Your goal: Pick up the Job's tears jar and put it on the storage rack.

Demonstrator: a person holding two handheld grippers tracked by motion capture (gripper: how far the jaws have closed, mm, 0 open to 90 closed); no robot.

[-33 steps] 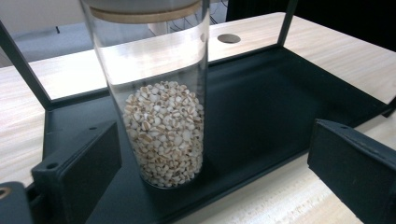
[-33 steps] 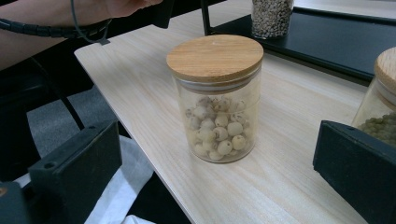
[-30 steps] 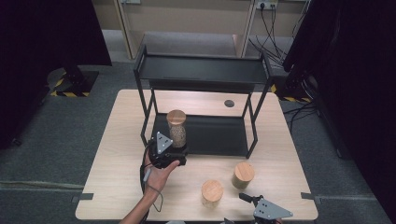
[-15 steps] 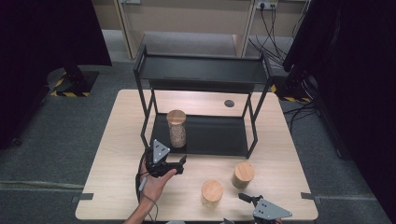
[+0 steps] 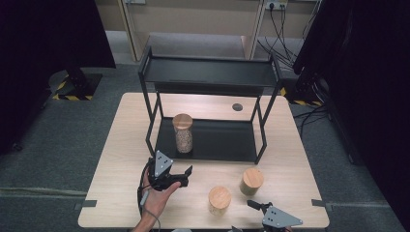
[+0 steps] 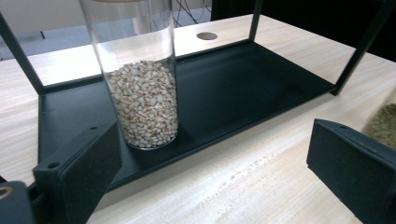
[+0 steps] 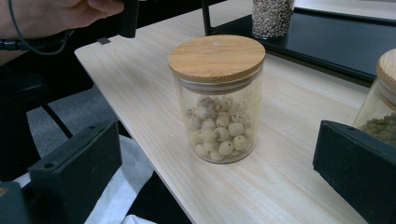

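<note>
From above, the left tool (image 5: 186,174) hangs with its jaws spread over the bare surface (image 5: 121,159), just in front of the black rack (image 5: 208,72), where the tall jar (image 5: 183,134) of grains stands on the lower shelf (image 5: 227,140); placing looks finished here. Along the left tool's view, this jar (image 6: 142,88) stands near the shelf's front edge, with open shelf beside it. Along the right tool's view, spread jaws face the short jar (image 7: 217,98) of pale beads near the surface's edge, so I think the next move is closing around it, without touching the neighbour jar (image 7: 380,112).
</note>
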